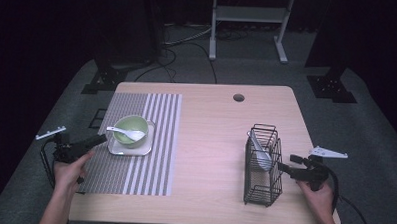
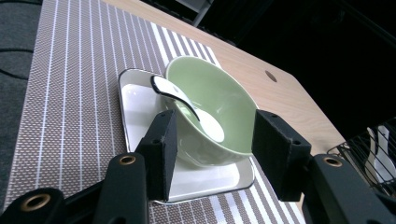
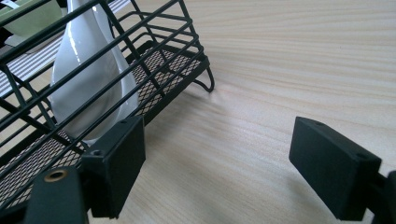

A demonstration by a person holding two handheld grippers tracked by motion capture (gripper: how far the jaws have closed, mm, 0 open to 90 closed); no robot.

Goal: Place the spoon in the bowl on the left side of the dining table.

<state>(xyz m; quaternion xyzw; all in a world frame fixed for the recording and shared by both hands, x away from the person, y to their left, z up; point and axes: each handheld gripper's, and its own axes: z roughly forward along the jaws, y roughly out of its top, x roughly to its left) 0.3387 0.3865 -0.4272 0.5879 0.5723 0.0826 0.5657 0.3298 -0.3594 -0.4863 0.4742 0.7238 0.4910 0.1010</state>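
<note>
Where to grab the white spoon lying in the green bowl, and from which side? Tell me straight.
Grip the white spoon by its handle, which sticks out past the green bowl's rim over the square plate. That end is probably easiest, since it hangs free while the scoop lies inside the bowl. Come with the left hand-held gripper, already open and facing the bowl, jaws straddling the handle's thin sides.
</note>
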